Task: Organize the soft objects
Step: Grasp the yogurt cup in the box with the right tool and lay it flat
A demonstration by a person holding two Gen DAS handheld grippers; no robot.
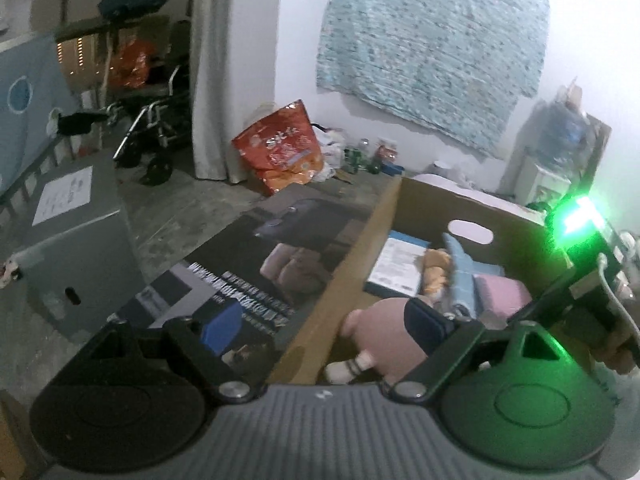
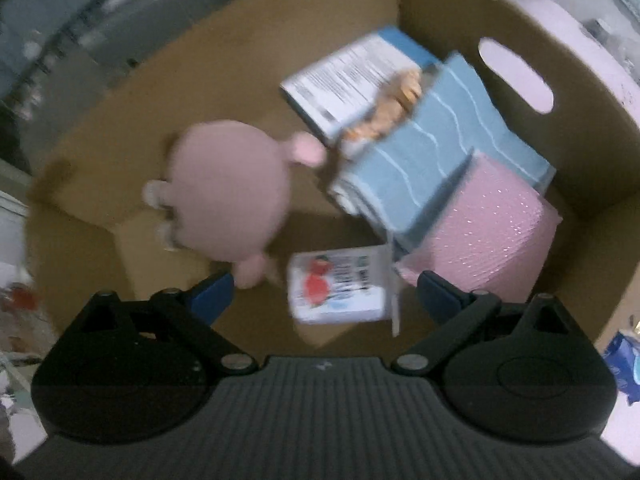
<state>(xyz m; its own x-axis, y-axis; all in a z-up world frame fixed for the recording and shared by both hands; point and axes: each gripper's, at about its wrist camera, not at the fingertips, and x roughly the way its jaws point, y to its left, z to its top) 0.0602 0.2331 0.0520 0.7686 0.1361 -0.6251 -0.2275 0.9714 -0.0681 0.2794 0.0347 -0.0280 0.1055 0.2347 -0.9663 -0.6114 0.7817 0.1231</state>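
Note:
An open cardboard box (image 2: 440,12) holds the soft things. A pink plush toy (image 2: 228,196) lies at its left. A blue striped cloth pack (image 2: 436,152) leans on a pink pack (image 2: 492,224). An orange plush (image 2: 396,100) rests on a blue-and-white carton (image 2: 352,76). My right gripper (image 2: 326,294) points down into the box, open, above a white packet (image 2: 340,284) without touching it. My left gripper (image 1: 324,328) hangs open over the box's near wall (image 1: 348,256). The pink plush (image 1: 384,328) shows beyond its right finger (image 1: 424,326), not gripped.
Left of the box, a dark printed poster (image 1: 256,264) lies on the floor beside a grey case (image 1: 80,248). An orange bag (image 1: 280,152) and bottles (image 1: 360,156) stand by the wall, with a wheelchair (image 1: 156,120) behind. The other gripper's green light (image 1: 580,220) glows at right.

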